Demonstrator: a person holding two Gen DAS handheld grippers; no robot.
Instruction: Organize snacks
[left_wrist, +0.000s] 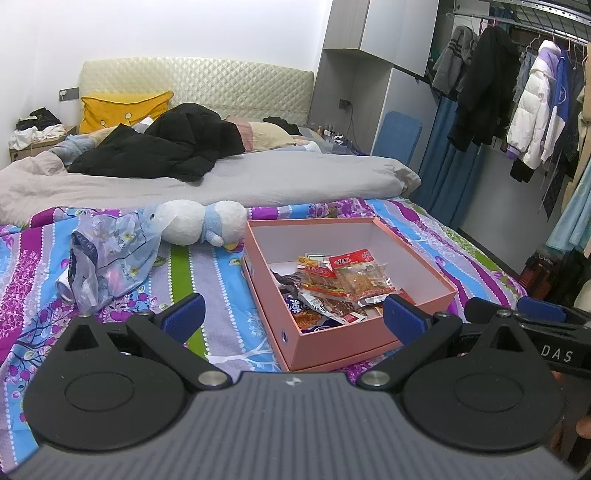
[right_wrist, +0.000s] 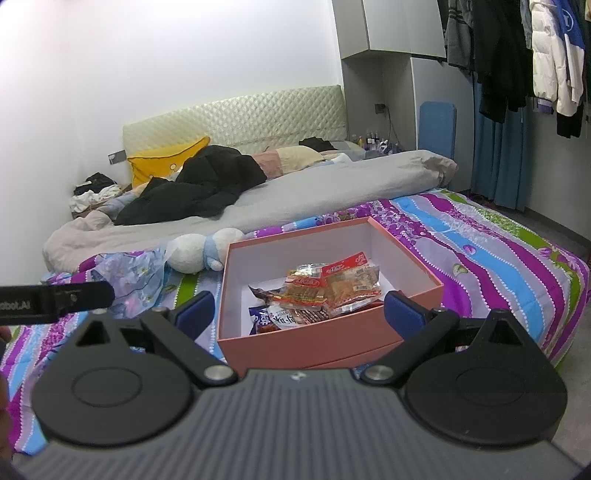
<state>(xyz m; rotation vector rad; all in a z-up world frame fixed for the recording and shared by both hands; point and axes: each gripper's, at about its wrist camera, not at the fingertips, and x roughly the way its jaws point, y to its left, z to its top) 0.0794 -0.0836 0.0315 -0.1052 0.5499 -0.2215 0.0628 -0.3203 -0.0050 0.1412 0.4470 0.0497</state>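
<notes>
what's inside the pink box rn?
Inside the box: a loose pile of snack packets, red-and-clear ones on top, a blue one and a dark one lower down. The far half of the floor is bare. Anything under the pile is covered.

Striped bedspread carries pink box, plush toy (lying sideways), plastic bag

Matt pink cardboard box; glossy plastic snack packets — crinkled; printed cloth bedsheet.
</notes>
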